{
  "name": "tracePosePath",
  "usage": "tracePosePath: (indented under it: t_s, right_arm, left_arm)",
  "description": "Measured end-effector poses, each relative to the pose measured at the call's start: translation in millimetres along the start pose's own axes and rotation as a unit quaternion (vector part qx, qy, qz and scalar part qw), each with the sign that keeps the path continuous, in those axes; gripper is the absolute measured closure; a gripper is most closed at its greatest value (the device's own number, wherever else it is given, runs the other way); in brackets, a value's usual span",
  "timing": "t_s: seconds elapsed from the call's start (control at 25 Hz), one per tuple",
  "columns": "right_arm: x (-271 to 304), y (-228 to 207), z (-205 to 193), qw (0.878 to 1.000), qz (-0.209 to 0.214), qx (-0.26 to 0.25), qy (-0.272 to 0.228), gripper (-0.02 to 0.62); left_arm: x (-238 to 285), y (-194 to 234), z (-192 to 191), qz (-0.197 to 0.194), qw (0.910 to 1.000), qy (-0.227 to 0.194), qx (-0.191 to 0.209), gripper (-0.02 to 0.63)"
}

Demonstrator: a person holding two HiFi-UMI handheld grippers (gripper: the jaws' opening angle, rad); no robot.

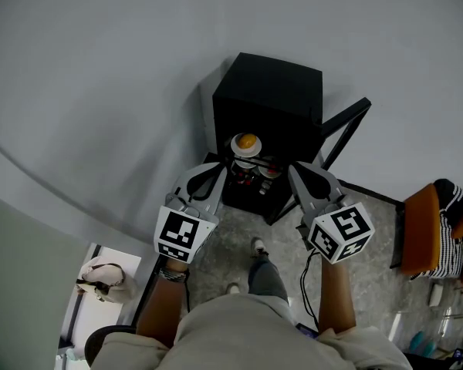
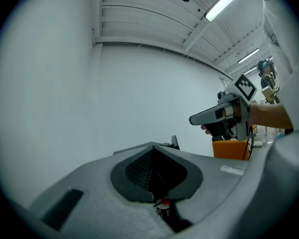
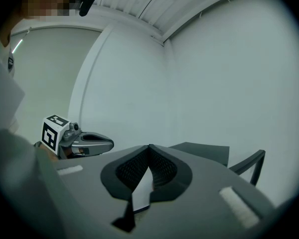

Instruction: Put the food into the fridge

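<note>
Both the left gripper [image 1: 216, 169] and right gripper [image 1: 299, 170], jaws pressed together, hang before a black fridge [image 1: 270, 91] holding an orange-filled bowl [image 1: 247, 144].

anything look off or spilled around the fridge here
Nothing stands out. The fridge stands upright with its door swung open, the orange sits level on its dish inside, and no spill shows on the floor in front.

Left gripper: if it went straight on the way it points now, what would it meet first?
The left gripper would most likely meet the black fridge first, near the bowl at its open front; depth is unclear.
</note>
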State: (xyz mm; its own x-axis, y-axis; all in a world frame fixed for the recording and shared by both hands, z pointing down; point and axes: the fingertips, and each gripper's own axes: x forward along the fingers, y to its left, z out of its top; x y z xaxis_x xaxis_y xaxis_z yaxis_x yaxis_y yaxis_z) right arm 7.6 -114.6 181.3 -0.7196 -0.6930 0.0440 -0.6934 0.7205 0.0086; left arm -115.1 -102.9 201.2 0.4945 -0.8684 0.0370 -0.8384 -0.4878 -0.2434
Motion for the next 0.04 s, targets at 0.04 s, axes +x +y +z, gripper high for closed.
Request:
tracePosePath:
  t_s: [0.04]
  right_arm:
    - [0.2,-0.2,-0.8,1.000,0.000,0.000,0.001,0.589]
  left_arm:
    - [0.6,-0.4,-0.6,-0.001,1.0000,0.000,0.000,0.609]
